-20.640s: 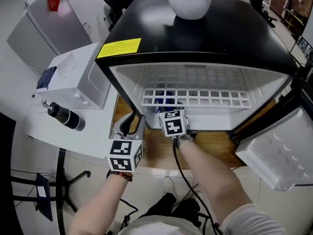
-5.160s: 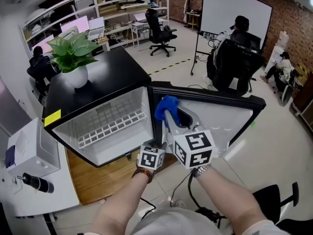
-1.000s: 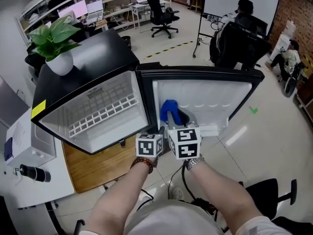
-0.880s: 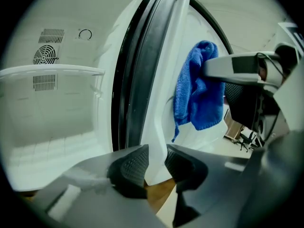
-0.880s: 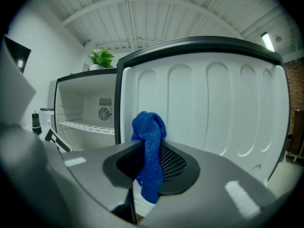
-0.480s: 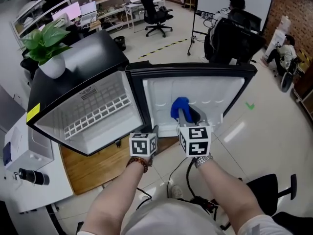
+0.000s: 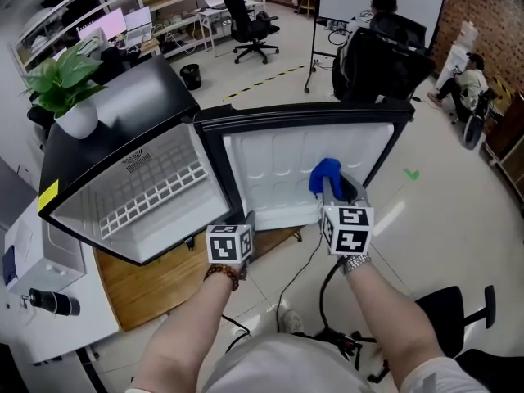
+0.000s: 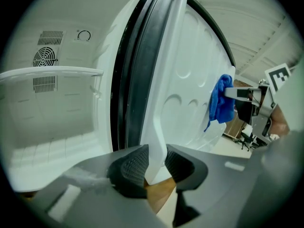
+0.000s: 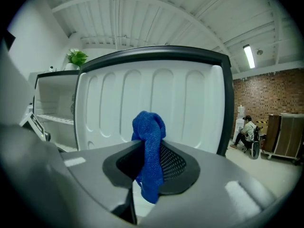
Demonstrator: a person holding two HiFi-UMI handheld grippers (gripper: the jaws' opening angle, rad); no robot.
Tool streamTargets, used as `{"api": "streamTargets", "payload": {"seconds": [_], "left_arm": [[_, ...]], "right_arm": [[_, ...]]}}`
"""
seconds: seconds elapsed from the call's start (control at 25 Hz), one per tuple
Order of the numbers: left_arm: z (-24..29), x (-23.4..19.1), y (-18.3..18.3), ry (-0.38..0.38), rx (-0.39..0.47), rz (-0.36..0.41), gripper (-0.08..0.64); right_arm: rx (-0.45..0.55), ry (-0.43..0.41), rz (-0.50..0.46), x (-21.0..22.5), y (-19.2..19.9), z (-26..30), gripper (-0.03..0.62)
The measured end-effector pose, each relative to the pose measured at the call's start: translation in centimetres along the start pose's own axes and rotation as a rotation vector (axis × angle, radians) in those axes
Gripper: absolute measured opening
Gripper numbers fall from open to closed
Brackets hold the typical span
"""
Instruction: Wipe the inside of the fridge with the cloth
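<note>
A small black fridge [image 7: 123,97] stands with its door [image 7: 278,162] swung wide, white inner liner facing me. My left gripper [image 7: 248,218] is shut on the lower edge of the door [image 8: 164,103]; the white lip sits between its pads [image 8: 135,163]. My right gripper [image 7: 329,185] is shut on a blue cloth [image 7: 325,173], which rests against the right half of the liner. In the right gripper view the cloth [image 9: 149,146] hangs bunched between the jaws in front of the liner [image 9: 190,103]. The left gripper view shows the cloth [image 8: 221,103] against the door.
A potted plant [image 7: 61,80] sits on the fridge top, and a white wire shelf [image 7: 151,195] is inside. The fridge stands on a wooden board [image 7: 164,277]. A white box [image 7: 33,244] lies at the left. A seated person [image 7: 381,47] is behind the door; a chair [image 7: 458,318] is at lower right.
My right gripper has carried the blue cloth to the right across the door's liner. My left gripper has stayed clamped on the door's lower edge.
</note>
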State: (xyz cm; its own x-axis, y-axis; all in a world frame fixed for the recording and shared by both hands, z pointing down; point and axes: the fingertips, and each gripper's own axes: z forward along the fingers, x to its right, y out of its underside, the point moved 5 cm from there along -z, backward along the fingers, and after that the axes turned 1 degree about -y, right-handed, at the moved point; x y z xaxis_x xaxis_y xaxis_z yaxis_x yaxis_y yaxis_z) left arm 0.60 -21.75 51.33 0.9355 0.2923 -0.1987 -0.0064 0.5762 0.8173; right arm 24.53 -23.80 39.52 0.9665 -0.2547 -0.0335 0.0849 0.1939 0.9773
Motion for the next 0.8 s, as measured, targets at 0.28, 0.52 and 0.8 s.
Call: {"api": "streamTargets", "payload": {"seconds": [0.28, 0.52, 0.8], "left_arm": [[-0.1, 0.0, 0.0, -0.006, -0.001, -0.002, 0.107], [0.0, 0.0, 0.0, -0.011, -0.002, -0.004, 0.107], [-0.1, 0.1, 0.0, -0.018, -0.005, -0.005, 0.107]], "right_arm": [[-0.004, 0.079, 0.004, 4.1, 0.3, -0.6, 0.078], [-0.014, 0.147, 0.021, 7.4, 1.0, -1.1, 0.078], [-0.003, 0.135, 0.043, 7.1, 1.0, -1.9, 0.078]]}}
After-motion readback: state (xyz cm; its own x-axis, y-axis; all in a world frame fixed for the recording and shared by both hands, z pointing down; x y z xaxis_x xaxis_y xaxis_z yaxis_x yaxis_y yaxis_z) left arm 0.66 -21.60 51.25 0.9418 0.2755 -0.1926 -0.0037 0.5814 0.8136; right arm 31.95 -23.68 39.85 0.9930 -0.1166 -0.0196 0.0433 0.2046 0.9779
